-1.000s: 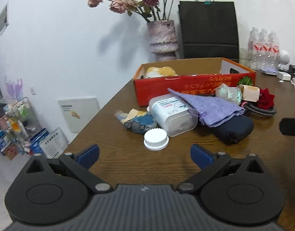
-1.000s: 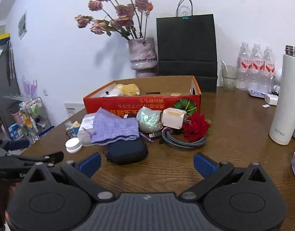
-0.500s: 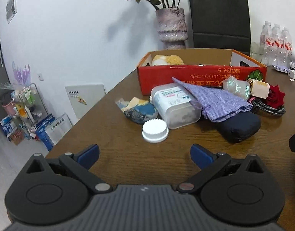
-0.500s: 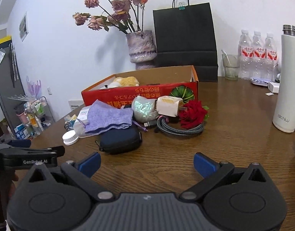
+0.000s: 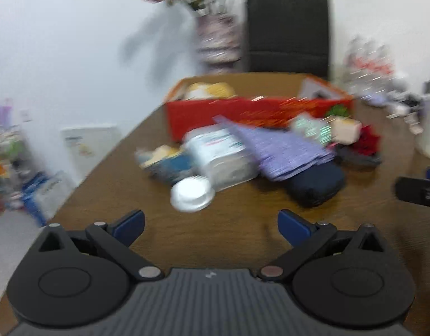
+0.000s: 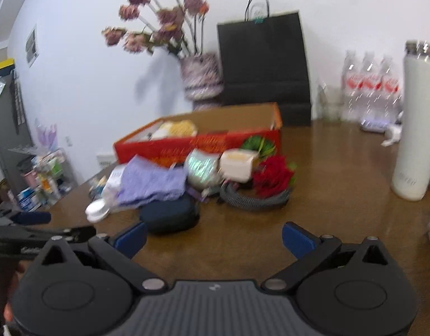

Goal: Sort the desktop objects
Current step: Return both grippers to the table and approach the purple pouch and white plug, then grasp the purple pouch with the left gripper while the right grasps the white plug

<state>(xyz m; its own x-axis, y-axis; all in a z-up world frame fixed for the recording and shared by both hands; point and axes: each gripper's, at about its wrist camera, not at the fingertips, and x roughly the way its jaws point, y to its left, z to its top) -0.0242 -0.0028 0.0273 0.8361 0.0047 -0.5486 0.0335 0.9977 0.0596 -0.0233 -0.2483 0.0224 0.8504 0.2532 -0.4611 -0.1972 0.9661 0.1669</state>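
Now both views are smeared with motion blur, and the clutter looms larger than a second ago: both grippers have advanced toward the pile, so sorting is judged barely begun, with nothing yet held. Left gripper (image 5: pixel 211 222), jaws spread wide and empty, faces a white round lid (image 5: pixel 192 194) at 12 o'clock, near but apart from the fingertips; a clear plastic tub (image 5: pixel 220 158) touches the lid at its 1 o'clock side, with a purple cloth (image 5: pixel 276 147) draped over a dark pouch (image 5: pixel 315 186) toward 2 o'clock. Right gripper (image 6: pixel 214 238), likewise wide and empty, has the same pouch (image 6: pixel 170 217) at 11 o'clock just beyond its left finger; a coiled cable (image 6: pixel 252 198) and red rose (image 6: pixel 272 175) lie at 12 o'clock. Behind stands the red box (image 6: pixel 198 142), the likely destination, on the wooden table (image 6: pixel 341 196).
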